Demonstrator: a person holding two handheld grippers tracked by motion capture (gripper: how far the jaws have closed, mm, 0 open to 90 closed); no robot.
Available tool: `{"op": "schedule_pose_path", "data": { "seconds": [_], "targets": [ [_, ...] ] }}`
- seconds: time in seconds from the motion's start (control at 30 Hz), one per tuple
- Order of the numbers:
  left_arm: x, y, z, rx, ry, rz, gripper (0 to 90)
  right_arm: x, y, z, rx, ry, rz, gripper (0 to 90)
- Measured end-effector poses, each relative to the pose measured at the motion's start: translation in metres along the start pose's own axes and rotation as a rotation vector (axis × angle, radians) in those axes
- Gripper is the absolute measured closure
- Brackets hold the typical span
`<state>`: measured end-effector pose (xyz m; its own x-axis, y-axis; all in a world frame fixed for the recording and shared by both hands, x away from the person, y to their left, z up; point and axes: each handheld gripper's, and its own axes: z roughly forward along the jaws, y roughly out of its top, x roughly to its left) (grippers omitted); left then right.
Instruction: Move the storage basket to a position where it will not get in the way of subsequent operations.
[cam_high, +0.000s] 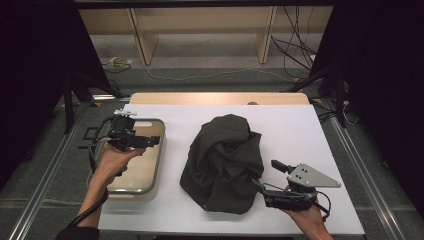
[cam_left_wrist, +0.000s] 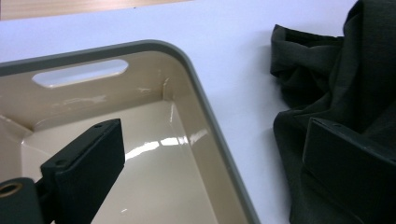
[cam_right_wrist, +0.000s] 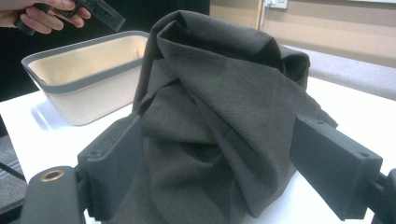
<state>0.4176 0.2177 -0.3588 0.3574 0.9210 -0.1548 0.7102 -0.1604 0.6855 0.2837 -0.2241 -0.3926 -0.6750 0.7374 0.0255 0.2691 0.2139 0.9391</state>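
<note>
Two handheld black two-jaw grippers, left gripper (cam_high: 150, 142) with trailing black cable, right gripper (cam_high: 266, 176) topped by grey three-cornered screw-dotted plate, blocky ribbed jaws, brass eyelets, dark left sleeve cuff (cam_high: 77, 233).

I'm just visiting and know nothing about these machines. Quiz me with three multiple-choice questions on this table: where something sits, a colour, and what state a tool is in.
1. Where does the crumpled dark cloth lie?
A. inside the tub
B. on the white tabletop, right of the tub
C. on the floor

2. What colour is the inside of the grey-rimmed plastic tub?
A. beige
B. red
C. blue

3. How does the right gripper stand?
A. shut on the cloth
B. shut on the tub
C. open, its fingers either side of the cloth

Answers: 1 B, the cloth rests on the white surface beside the tub. 2 A, its walls and floor look glossy beige. 3 C, the right gripper view shows a wide gap.
</note>
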Motion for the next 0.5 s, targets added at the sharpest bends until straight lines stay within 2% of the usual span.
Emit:
{"op": "schedule_pose_path", "data": {
  "seconds": [0.13,0.23,0.5],
  "targets": [
    [-0.009,0.001,0.002,-0.001,-0.010,0.014,5.1,0.000,0.000,0.000,-0.001,0.003,-0.001,18.1],
    [-0.013,0.000,0.004,-0.002,-0.035,0.003,5.1,0.000,0.000,0.000,-0.003,0.002,0.000,18.1],
    [-0.022,0.000,0.004,-0.012,-0.066,0.013,5.1,-0.001,0.000,-0.001,-0.003,0.002,0.001,18.1]
  ]
}}
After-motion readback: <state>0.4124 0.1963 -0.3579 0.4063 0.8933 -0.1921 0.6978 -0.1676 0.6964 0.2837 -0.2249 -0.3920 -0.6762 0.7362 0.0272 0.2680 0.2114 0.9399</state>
